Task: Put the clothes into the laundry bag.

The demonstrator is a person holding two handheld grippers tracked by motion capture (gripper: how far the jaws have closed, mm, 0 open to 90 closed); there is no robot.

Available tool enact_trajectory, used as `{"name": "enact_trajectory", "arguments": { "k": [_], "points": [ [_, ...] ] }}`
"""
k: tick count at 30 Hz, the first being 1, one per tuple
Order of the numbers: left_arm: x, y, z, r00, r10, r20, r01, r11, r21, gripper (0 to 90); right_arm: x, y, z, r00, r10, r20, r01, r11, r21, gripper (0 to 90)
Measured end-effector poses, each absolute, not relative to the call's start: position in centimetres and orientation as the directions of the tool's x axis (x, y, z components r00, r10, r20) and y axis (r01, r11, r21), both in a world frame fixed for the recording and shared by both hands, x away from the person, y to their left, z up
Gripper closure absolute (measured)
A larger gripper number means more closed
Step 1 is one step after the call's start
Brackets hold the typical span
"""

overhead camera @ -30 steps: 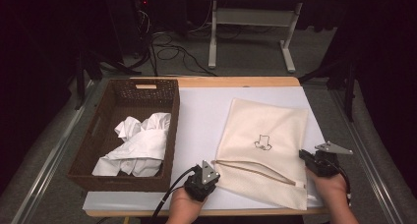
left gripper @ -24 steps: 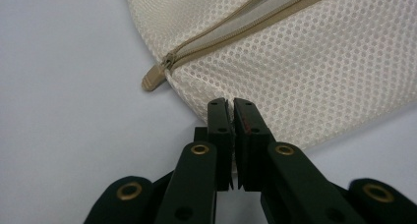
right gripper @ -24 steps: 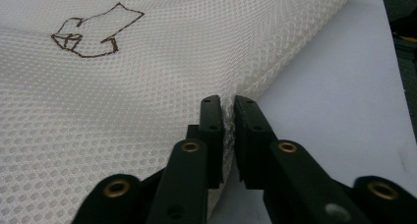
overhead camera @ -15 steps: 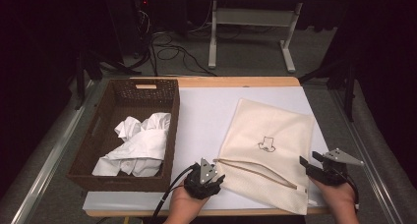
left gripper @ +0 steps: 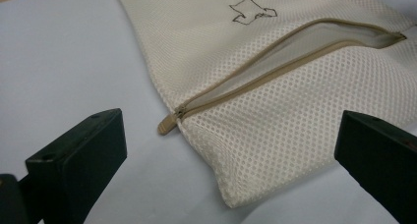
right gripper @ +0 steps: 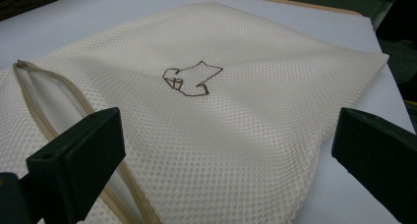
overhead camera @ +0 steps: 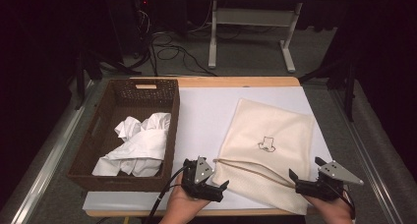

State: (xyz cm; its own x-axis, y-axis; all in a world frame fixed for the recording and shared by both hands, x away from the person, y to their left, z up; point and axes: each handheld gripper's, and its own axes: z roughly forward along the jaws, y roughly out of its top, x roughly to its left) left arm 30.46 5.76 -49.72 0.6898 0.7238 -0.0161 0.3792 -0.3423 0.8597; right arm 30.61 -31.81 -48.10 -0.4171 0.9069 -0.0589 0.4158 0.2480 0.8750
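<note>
A cream mesh bag (overhead camera: 268,145) with a small dark drawing lies flat on the white table cover. Its zipper (left gripper: 295,47) stands partly open, and the pull tab (left gripper: 167,126) rests on the cover. My left gripper (overhead camera: 221,189) sits at the bag's near left corner, its jaws wide apart. They have just been opening, and only the corner lies ahead of them (left gripper: 228,135). My right gripper (overhead camera: 306,168) is at the near right corner. Its jaws have also just been opening and stand clear above the mesh (right gripper: 226,135). The zipper's far end (right gripper: 39,111) shows at its left.
A dark wicker basket (overhead camera: 93,145) with crumpled white cloth (overhead camera: 140,143) stands at the left of the table. The white cover (overhead camera: 206,116) is bare between basket and bag. Beyond the wooden table edge (overhead camera: 236,81) are cables and a desk frame on the floor.
Both grippers' jaws have gone from shut to wide open at the bag's near edge. The right gripper has drawn back toward the near table edge. The left hand has stayed put.
</note>
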Motion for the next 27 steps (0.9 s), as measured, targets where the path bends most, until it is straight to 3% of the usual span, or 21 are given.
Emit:
{"name": "enact_trajectory", "arguments": {
  "k": [6, 15, 27],
  "points": [
    [30.2, 6.1, -48.4, 0.694, 0.719, -0.044, 0.378, -0.312, 0.872, 0.4, 30.7, -31.8, -48.1, -0.416, 0.906, -0.070, 0.394, 0.250, 0.884, 0.2],
    [28.8, 7.2, -44.3, 0.694, 0.720, -0.025, 0.290, -0.247, 0.925, 0.4, 30.8, -31.5, -48.3, -0.438, 0.895, -0.084, 0.383, 0.271, 0.883, 0.2],
    [27.9, 10.4, -40.8, 0.631, 0.775, 0.022, 0.271, -0.247, 0.930, 0.6, 30.7, -31.2, -48.4, -0.453, 0.888, -0.086, 0.374, 0.276, 0.885, 0.2]
  ]
}}
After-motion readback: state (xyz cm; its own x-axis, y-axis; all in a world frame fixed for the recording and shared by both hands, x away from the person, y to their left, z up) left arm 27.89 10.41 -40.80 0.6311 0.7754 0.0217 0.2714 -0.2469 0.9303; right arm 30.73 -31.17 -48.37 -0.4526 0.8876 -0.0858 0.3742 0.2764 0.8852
